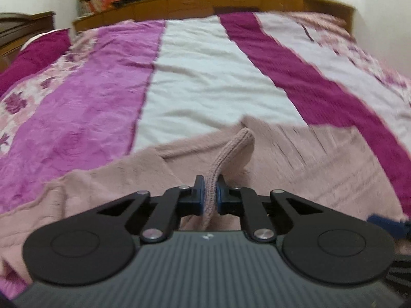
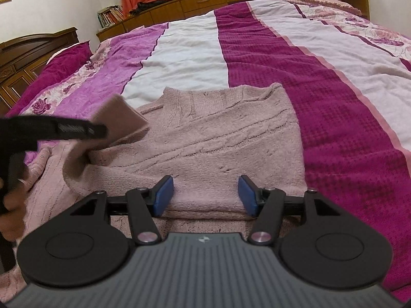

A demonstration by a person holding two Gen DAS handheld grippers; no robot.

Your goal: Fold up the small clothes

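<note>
Pink fuzzy knit sweater (image 2: 218,138) lies on striped bedspread (image 2: 321,89); my left gripper (image 1: 210,195) pinches its ribbed cuff (image 1: 231,154), my right gripper (image 2: 205,192) spread over the hem. Risk: thin pinch slips mid-fold, sleeve drops, body drags askew

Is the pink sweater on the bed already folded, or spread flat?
Partly folded. The pink sweater has one side doubled over, while the left gripper holds its ribbed cuff lifted.

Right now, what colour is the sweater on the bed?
Dusty pink sweater, clearest in the right wrist view.
</note>
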